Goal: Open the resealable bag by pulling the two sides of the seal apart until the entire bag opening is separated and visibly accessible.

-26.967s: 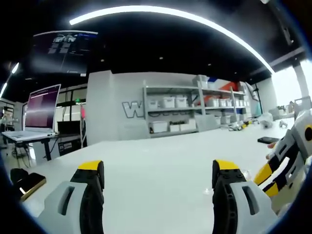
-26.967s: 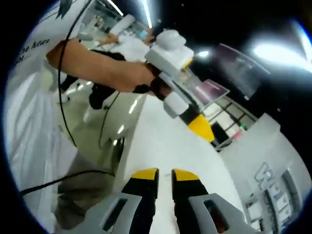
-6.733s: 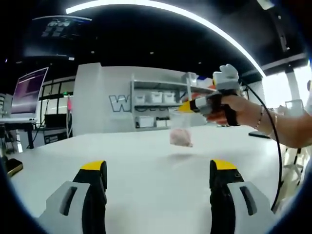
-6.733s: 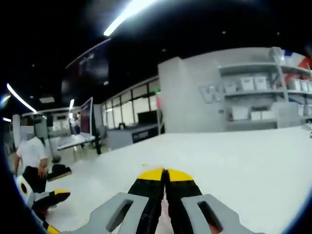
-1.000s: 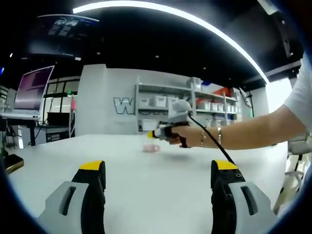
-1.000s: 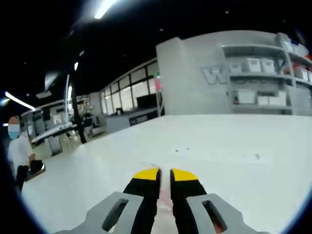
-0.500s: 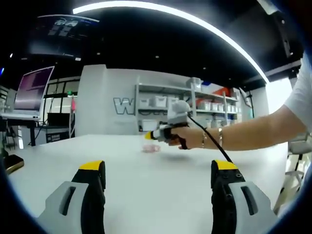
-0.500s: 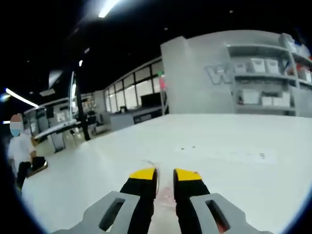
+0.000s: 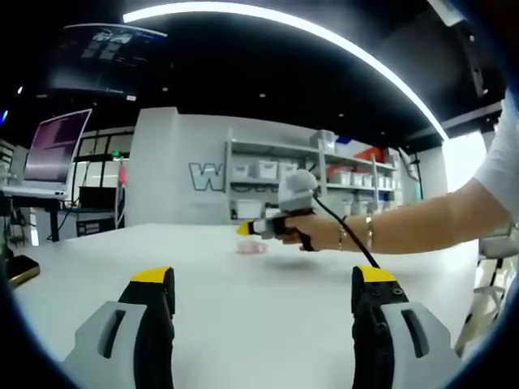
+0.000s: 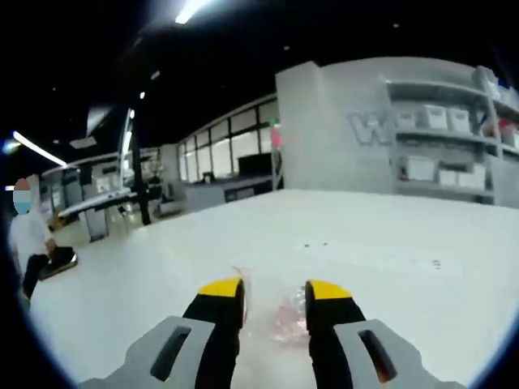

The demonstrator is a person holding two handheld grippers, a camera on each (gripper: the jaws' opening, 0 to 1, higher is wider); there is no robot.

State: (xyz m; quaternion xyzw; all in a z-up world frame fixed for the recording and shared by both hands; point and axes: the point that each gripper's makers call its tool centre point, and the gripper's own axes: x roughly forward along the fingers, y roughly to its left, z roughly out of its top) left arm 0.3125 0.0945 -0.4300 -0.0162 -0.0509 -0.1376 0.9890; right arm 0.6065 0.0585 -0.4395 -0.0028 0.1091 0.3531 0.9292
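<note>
The clear resealable bag (image 9: 251,247), with something pink inside, lies on the white table (image 9: 243,316) at mid distance. In the left gripper view the right gripper (image 9: 246,229), held in a hand, hovers just above the bag. My left gripper (image 9: 263,284) stands wide open over bare table, far short of the bag. In the right gripper view the bag (image 10: 280,320) lies on the table (image 10: 389,259) between and just beyond the jaws of the right gripper (image 10: 273,289). Those jaws are parted, and I cannot tell whether they touch the bag. The seal's state is too small to tell.
The person's forearm (image 9: 405,227) reaches in from the right. A laptop (image 9: 53,150) stands on a desk at far left, with a dark object (image 9: 16,271) by the table's left edge. Shelves with white bins (image 9: 268,170) line the back wall. A person (image 10: 28,235) stands far left.
The right gripper's jaws have parted from nearly shut, and the bag now rests on the table between them. The left gripper has stayed still and open.
</note>
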